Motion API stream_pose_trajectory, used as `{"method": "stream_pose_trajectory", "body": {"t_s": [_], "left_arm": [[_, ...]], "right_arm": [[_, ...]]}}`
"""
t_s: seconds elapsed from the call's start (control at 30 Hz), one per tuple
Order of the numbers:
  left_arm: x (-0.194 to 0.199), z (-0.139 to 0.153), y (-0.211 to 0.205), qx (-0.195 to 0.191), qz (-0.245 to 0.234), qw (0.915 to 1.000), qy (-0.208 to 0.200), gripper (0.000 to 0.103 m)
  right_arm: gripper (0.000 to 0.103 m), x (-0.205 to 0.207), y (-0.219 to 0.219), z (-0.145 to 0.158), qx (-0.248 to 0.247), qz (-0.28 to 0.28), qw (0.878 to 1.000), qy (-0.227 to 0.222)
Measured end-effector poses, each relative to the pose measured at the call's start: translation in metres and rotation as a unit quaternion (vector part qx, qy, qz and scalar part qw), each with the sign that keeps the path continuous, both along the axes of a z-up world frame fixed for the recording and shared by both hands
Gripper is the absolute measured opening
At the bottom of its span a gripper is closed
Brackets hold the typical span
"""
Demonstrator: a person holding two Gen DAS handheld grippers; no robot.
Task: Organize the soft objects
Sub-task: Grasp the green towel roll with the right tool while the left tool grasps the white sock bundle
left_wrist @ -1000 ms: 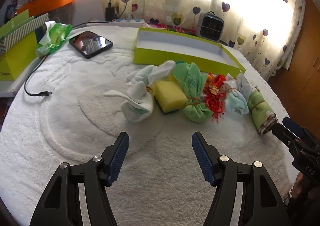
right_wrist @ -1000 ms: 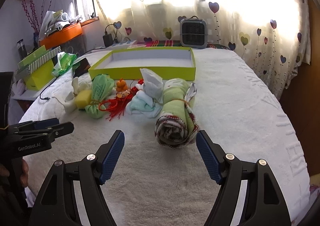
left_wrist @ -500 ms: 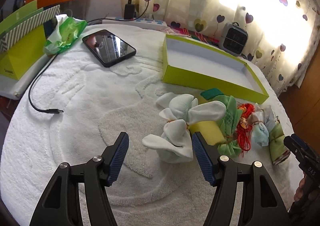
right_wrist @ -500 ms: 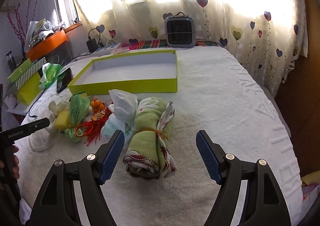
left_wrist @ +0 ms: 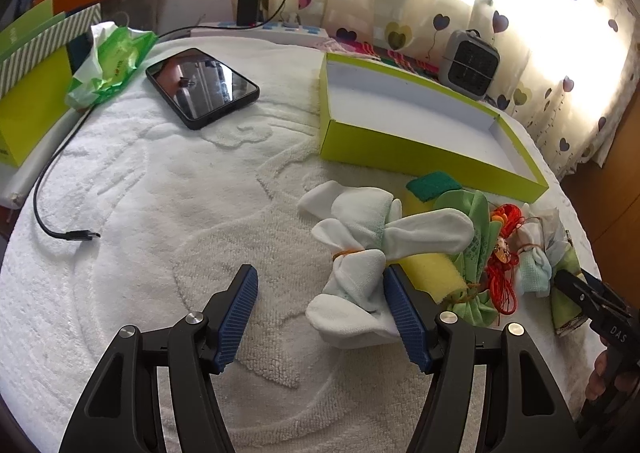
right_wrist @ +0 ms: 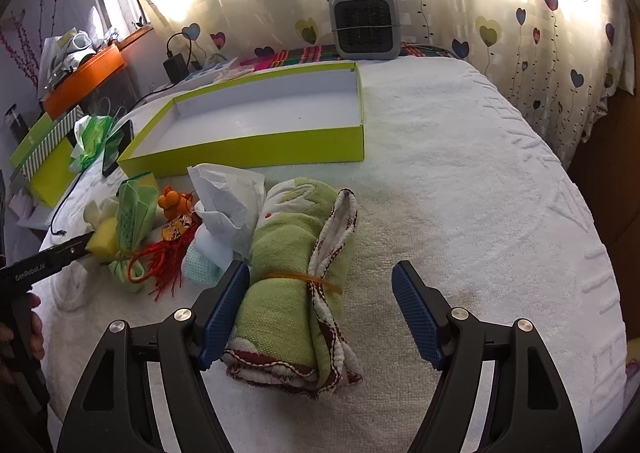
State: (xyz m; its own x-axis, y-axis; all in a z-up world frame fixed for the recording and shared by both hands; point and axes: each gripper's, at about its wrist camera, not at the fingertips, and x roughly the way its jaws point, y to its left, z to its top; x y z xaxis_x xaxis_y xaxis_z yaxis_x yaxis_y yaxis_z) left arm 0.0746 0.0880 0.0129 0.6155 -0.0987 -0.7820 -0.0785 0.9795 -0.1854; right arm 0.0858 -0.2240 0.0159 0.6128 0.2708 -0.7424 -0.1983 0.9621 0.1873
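A row of soft things lies on the white towel in front of an empty lime-green box (left_wrist: 416,157) (right_wrist: 256,149). My left gripper (left_wrist: 324,317) is open around a white sock bundle (left_wrist: 360,253); its right pad touches the bundle. Beside it are a yellow sponge (left_wrist: 430,273), a green cloth bundle (left_wrist: 476,241) and a red tassel (left_wrist: 502,273). My right gripper (right_wrist: 320,313) is open around a rolled green towel (right_wrist: 296,281) tied with a rubber band; its left pad touches the roll. The green cloth bundle (right_wrist: 134,221) and the red tassel (right_wrist: 168,257) lie left of the roll.
A phone (left_wrist: 202,87), a black cable (left_wrist: 52,197), a green wipes pack (left_wrist: 108,65) and a green carton (left_wrist: 28,93) lie at the left. A small grey fan (right_wrist: 364,25) stands behind the box by the heart-print curtain. The bed edge drops at right.
Both grippers have moved forward and down onto the row. The sock bundle now sits between my left jaws and the green towel roll between my right jaws.
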Motion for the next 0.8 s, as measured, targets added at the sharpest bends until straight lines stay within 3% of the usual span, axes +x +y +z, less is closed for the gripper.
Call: {"method": "stream_pose_trajectory", "body": {"t_s": [0.2, 0.27, 0.43, 0.8], "left_arm": [[0.003, 0.000, -0.003, -0.002, -0.008, 1.0000, -0.004, 0.056], [0.004, 0.001, -0.005, -0.007, -0.014, 0.9999, -0.007, 0.044], [0.003, 0.001, -0.010, -0.015, -0.026, 0.9995, -0.008, 0.030], [0.000, 0.008, -0.005, -0.010, -0.016, 0.9996, -0.019, 0.024]], "right_arm": [[0.051, 0.002, 0.001, -0.002, 0.011, 0.011, 1.000, 0.005], [0.046, 0.001, 0.003, -0.002, 0.014, 0.015, 1.000, 0.003], [0.043, 0.001, 0.002, -0.001, 0.018, 0.014, 1.000, 0.000], [0.036, -0.003, 0.001, 0.002, 0.020, 0.010, 1.000, -0.011]]}}
